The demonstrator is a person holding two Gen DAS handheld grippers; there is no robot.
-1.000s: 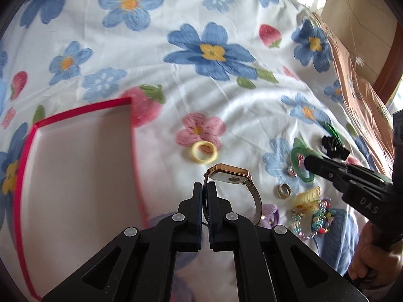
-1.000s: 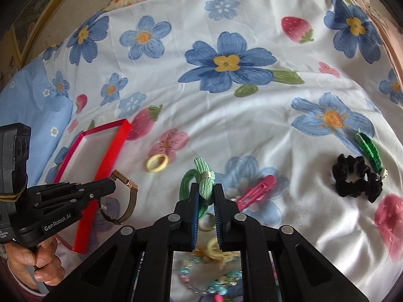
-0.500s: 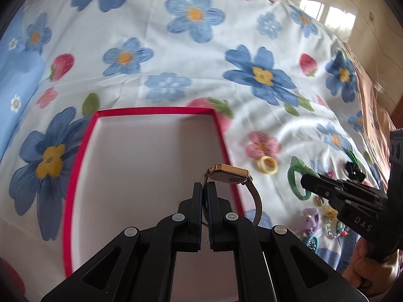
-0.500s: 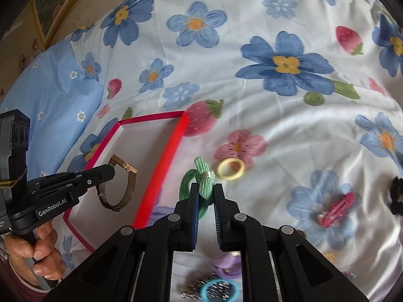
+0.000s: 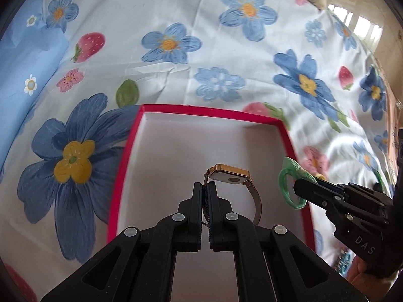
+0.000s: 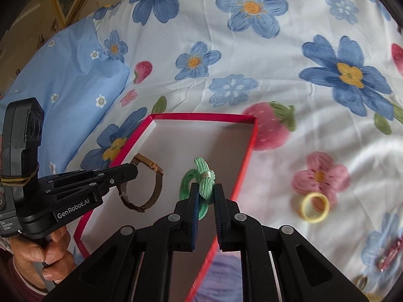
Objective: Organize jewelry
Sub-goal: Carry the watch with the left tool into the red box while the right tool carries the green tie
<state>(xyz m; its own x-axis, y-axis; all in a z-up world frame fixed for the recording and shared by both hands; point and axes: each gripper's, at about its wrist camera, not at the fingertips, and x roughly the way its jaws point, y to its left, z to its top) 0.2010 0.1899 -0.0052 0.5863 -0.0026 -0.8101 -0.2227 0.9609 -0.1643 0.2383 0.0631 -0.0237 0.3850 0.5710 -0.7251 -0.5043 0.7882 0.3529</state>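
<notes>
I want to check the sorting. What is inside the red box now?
Nothing lies on the visible white floor of the red box. The watch and green hair tie hang above it; grippers hide the near part.

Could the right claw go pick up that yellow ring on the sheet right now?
Probably not yet: the right claw is shut on the green hair tie, over the red box. The yellow ring lies uncovered.

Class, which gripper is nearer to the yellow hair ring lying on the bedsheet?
Right. The right gripper, over the red box's edge, sits beside the yellow hair ring; the left gripper is across the box.
</notes>
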